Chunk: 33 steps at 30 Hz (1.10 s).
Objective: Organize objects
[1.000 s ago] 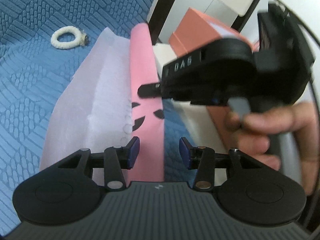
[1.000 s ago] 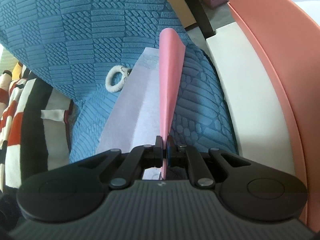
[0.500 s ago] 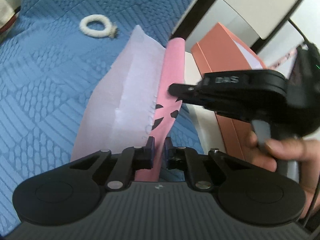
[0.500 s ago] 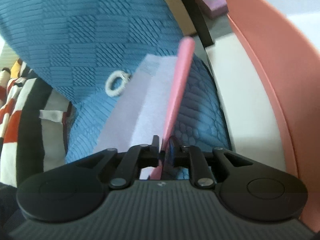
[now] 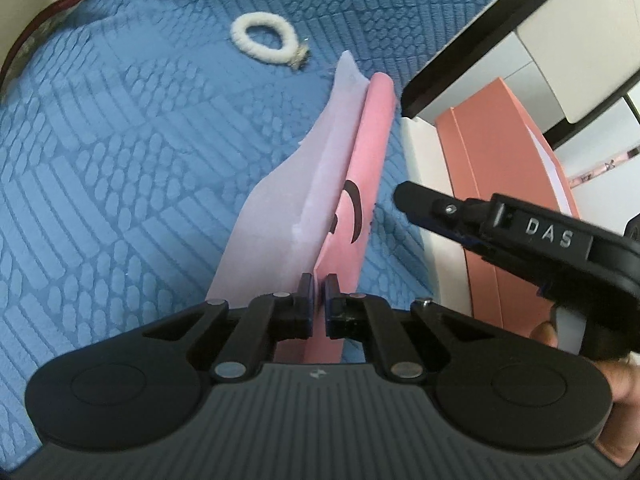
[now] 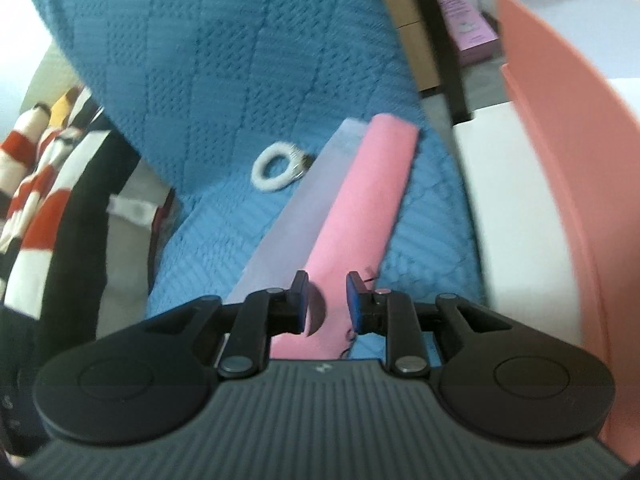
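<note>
Since the earlier frame my left hand-held gripper [image 5: 319,298] has closed on the near edge of the flat pink card sheet with black curved marks [image 5: 362,184], and my right hand-held gripper [image 6: 325,306] has just been opening; its jaws now stand apart with the pink sheet between them, the pads not pressing it. So the sheet has passed from right to left. It stands on edge, and its long axis runs straight away from my left fingers over the blue quilted bed cover [image 5: 120,160]. A pale lilac paper sheet [image 5: 280,200] lies against its left side. The salmon-coloured cardboard box [image 5: 500,152] is to the right, and the fluffy white hair ring [image 5: 266,42] lies farther ahead.
</note>
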Available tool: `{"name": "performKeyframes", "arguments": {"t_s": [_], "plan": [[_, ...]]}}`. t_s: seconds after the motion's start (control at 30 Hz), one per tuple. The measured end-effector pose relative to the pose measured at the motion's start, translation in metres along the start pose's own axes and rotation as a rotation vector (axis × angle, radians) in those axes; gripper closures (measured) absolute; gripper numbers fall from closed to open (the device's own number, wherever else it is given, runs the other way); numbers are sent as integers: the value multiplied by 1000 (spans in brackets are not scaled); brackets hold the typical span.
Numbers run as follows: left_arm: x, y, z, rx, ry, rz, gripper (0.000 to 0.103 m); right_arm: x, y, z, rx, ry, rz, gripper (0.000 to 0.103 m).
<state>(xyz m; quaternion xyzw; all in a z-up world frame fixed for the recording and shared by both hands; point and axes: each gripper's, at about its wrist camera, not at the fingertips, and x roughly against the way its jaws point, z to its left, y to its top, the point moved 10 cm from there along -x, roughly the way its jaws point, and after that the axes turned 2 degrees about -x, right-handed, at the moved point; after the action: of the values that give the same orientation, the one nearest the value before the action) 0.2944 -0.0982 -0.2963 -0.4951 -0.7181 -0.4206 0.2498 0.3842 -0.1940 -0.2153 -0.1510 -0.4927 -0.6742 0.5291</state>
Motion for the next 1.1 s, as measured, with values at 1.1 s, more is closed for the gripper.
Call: {"name": "performKeyframes", "arguments": {"t_s": [1.1], "plan": [[13,2,5,-6,21,-13,94,-42,-18,8,0,30,113,88]]}}
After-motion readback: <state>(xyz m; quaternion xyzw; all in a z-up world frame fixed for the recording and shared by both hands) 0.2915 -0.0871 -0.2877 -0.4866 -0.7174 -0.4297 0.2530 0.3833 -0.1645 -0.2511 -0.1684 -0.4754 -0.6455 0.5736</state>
